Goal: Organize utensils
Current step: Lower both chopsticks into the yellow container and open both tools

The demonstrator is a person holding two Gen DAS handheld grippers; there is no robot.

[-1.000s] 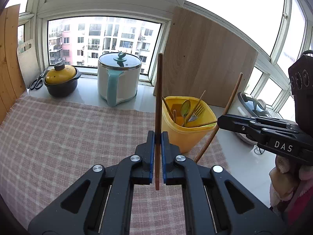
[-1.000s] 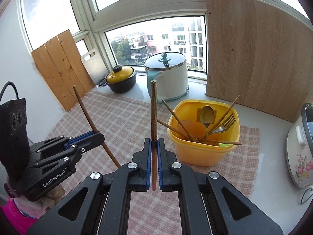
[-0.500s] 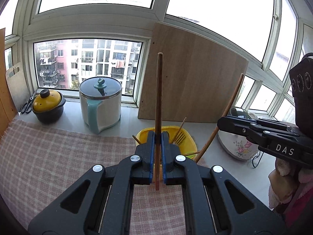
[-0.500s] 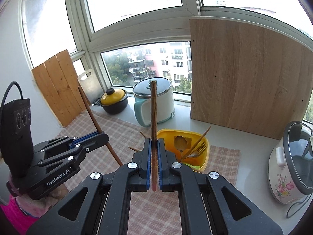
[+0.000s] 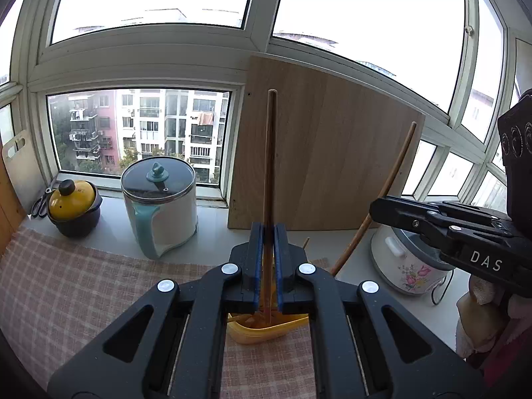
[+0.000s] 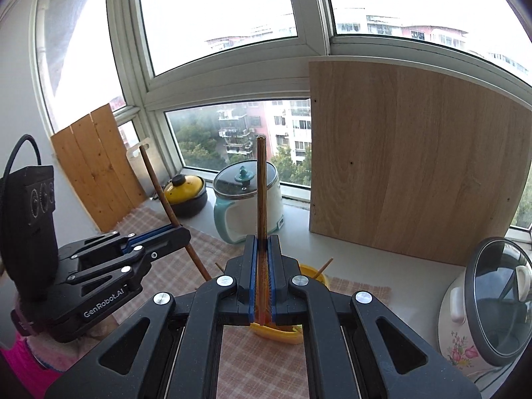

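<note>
Left wrist view: the left hand-held gripper [image 5: 269, 259] clamps an upright chopstick [image 5: 270, 166] above the yellow bin [image 5: 266, 331]; the right hand-held gripper [image 6: 262, 276] likewise pinches its own chopstick [image 6: 261, 193].

white electric pot [image 5: 159, 209], yellow-lidded casserole [image 5: 73, 206], wooden board [image 5: 319, 153], floral rice cooker [image 6: 485, 302]

Black hand-held gripper [image 5: 268, 259], blue pads, silver screws; pink sleeve [image 6: 30, 362].

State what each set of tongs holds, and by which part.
Left tongs and right tongs each clamp one wooden chopstick near its lower end.
</note>
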